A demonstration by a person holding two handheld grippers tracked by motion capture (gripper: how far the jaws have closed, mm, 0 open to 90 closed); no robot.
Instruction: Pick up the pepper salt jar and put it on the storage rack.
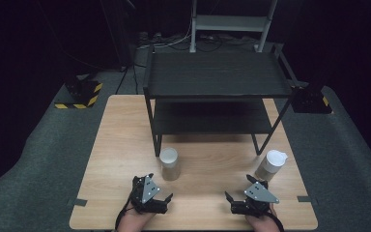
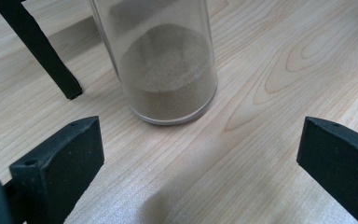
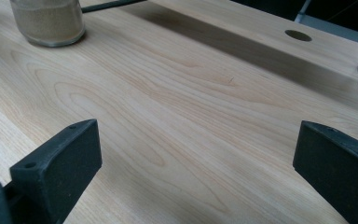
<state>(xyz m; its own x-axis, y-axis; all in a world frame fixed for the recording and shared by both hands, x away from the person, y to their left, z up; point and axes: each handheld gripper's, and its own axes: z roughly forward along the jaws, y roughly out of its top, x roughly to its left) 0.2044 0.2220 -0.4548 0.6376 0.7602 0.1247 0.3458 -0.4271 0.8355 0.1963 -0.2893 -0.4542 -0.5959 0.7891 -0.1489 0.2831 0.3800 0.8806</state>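
Sandy fill inside left jar (image 2: 168, 70)

Lighting: overhead, confined to the wooden table (image 1: 125, 145); surrounding floor and background fall to near black.

Shadows: soft, diffuse. A broad one lies under the black shelf rack (image 1: 212, 92), beyond both grippers; a faint grey one lies between the left gripper (image 2: 200, 154) jaws, just short of the sand jar (image 2: 168, 70).

Glare: mild sheen on jar glass.

Sharpness: high view soft, low in detail; gripper views crisp on wood grain, jaws slightly blurred at the lower edge.
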